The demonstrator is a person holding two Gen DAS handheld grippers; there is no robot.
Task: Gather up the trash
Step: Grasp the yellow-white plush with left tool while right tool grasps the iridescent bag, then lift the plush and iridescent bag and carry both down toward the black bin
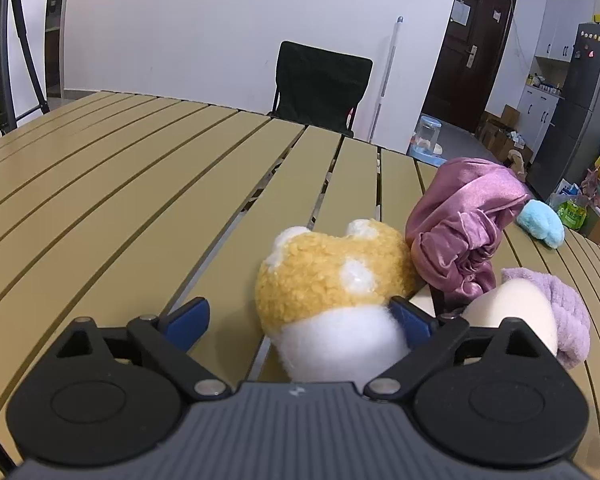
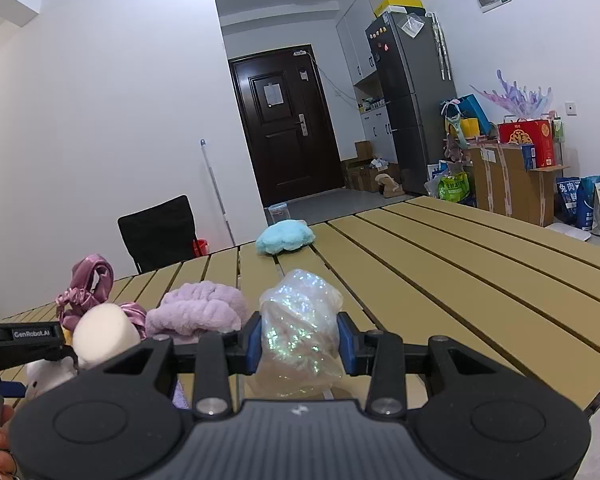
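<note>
The right gripper point(image 2: 299, 343) clamps a crinkled bag point(image 2: 300, 328), carrying it as trash. The left gripper point(image 1: 300, 320) stands wide around a plush toy point(image 1: 332, 292), ready to close.

1. The right gripper point(image 2: 300, 342) has its blue pads clamped on a crumpled iridescent plastic bag point(image 2: 300, 320), which rests on the slatted tan table point(image 2: 460, 280).
2. Just left of the bag lies a fluffy lilac cloth point(image 2: 198, 308).
3. Left of the bag, past the cloth, sits a cream sponge point(image 2: 104, 334), with a pink satin scrunchie point(image 2: 88, 284) behind it.
4. Beyond the bag, near the table's far edge, lies a light blue plush point(image 2: 286, 237).
5. Far left of the bag, part of the left gripper point(image 2: 20, 344) shows, with fingertips of a hand point(image 2: 0, 448) below it.
6. A black chair point(image 2: 160, 232) stands behind the table, left of the bag.
</note>
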